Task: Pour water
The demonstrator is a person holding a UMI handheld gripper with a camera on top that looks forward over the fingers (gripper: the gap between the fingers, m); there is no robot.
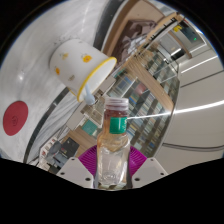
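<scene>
Overhead, tilted room; bottle (113, 140) in claw (112, 160)

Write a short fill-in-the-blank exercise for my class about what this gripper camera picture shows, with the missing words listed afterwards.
1. The gripper holds a clear bottle with a ____ label band.
2. The bottle's cap is ____ in colour.
3. Beyond the bottle, tilted in view, is a white cup with ____ spots.
4. The red round disc lies on the same side of the bottle as the ____.

Missing words: green; white; yellow; cup
</scene>
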